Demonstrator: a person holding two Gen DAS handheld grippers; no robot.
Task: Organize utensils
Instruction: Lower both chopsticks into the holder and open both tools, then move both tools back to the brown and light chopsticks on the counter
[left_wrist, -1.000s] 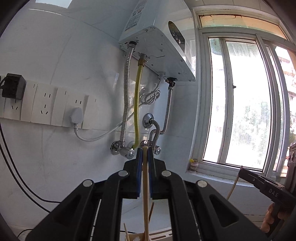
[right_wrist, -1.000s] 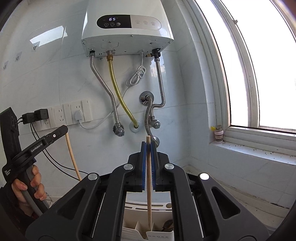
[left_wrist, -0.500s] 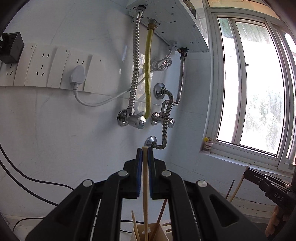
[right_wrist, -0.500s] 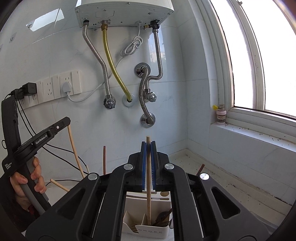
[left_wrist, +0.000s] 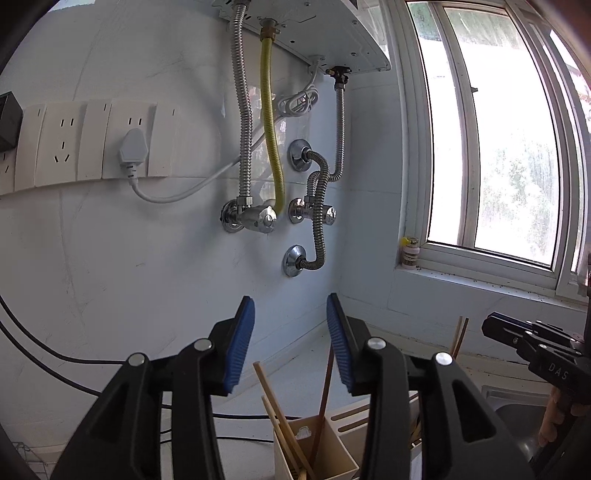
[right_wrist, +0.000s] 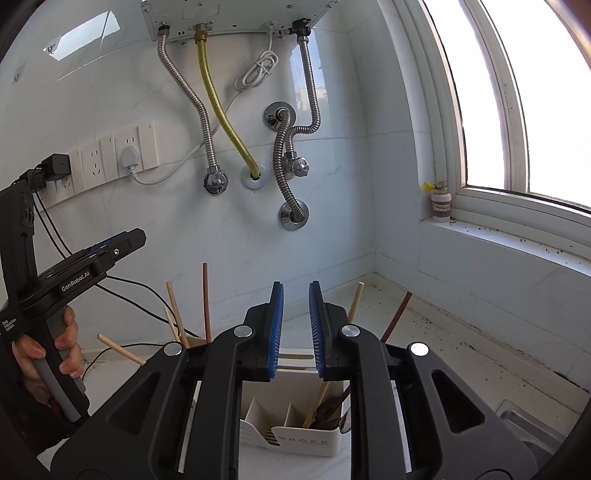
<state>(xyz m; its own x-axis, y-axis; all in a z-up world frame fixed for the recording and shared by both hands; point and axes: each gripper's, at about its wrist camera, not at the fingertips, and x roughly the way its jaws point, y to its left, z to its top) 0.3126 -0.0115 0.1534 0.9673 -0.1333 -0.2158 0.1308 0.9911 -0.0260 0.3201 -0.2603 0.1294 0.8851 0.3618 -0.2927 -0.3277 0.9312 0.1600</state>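
Observation:
In the left wrist view my left gripper (left_wrist: 290, 300) hangs over a beige compartment of the utensil holder (left_wrist: 334, 459). Its jaws are opening and nothing is between the blue pads. Light wooden chopsticks (left_wrist: 280, 417) and a dark one (left_wrist: 327, 384) lean in that compartment. In the right wrist view my right gripper (right_wrist: 296, 286) is above the white utensil holder (right_wrist: 301, 441), its jaws also opening and empty. A pale chopstick (right_wrist: 317, 402) leans in a compartment below it. The left gripper (right_wrist: 120, 242) shows at the left, held by a hand (right_wrist: 68, 347).
More chopsticks (right_wrist: 205, 302) stick up behind the holder on both sides. The tiled wall carries metal hoses (right_wrist: 282, 155), a socket strip (right_wrist: 110, 158) and black cables. A small bottle (right_wrist: 440, 205) stands on the window sill. A sink edge (right_wrist: 532, 424) lies at the lower right.
Both grippers have sunk toward the holder. Each was shut on an upright chopstick and has now opened; the chopsticks have dropped out of the pads into the holder.

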